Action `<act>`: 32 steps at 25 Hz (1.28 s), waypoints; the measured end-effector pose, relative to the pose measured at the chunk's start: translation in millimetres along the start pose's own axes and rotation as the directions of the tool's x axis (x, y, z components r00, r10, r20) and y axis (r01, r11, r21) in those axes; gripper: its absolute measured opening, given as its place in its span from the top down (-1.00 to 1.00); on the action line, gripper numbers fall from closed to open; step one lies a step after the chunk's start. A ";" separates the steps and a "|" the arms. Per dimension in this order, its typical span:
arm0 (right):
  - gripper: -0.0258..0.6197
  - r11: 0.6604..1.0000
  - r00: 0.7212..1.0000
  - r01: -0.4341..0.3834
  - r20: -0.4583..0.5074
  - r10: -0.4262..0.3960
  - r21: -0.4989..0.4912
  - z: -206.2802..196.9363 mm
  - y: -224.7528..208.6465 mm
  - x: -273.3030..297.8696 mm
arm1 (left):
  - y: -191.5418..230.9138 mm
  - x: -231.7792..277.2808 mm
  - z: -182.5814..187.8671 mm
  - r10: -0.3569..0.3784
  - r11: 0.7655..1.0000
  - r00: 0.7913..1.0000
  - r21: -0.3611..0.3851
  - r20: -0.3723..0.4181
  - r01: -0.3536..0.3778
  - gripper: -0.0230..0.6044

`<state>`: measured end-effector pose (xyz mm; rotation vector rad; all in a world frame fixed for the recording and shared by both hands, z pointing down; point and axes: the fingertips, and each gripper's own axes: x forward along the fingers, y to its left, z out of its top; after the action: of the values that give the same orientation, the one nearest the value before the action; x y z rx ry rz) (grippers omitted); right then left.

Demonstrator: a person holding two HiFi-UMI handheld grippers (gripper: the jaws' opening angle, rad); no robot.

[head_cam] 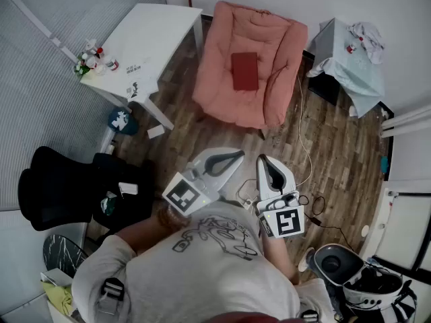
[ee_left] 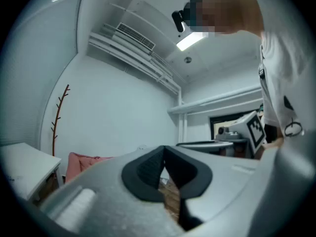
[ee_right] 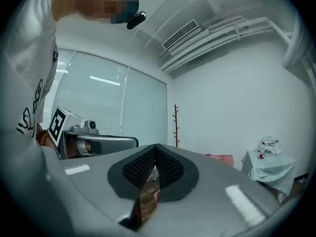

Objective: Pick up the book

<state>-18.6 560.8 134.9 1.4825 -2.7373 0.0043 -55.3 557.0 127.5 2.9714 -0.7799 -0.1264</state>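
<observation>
A dark red book (head_cam: 244, 70) lies flat on the seat of a pink cushioned armchair (head_cam: 219, 86) across the wooden floor. My left gripper (head_cam: 237, 155) is held level in front of the person, shut and empty, well short of the chair. Beside it my right gripper (head_cam: 264, 161) is also shut with nothing in it. In the left gripper view the black pads (ee_left: 148, 169) meet tip to tip, and the pink armchair (ee_left: 81, 161) shows low at the left. In the right gripper view the pads (ee_right: 170, 168) touch too, with a strip of the armchair (ee_right: 219, 157) behind.
A white table (head_cam: 145, 39) with small items stands left of the chair. A side table under a pale cloth (head_cam: 350, 62) stands to its right. A black chair (head_cam: 60, 187) is at the left. Cables (head_cam: 306, 160) trail over the floor near my right gripper.
</observation>
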 end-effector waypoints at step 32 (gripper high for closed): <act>0.90 1.000 1.000 -0.001 0.001 0.001 0.018 -12.4 -83.3 11.3 | 23.0 83.0 -21.4 0.026 0.999 1.000 -0.038 -0.015 -0.027 0.91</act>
<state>45.3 506.0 146.7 1.4863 -2.7460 0.0287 7.7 497.0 145.5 2.9217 -0.8057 -0.1167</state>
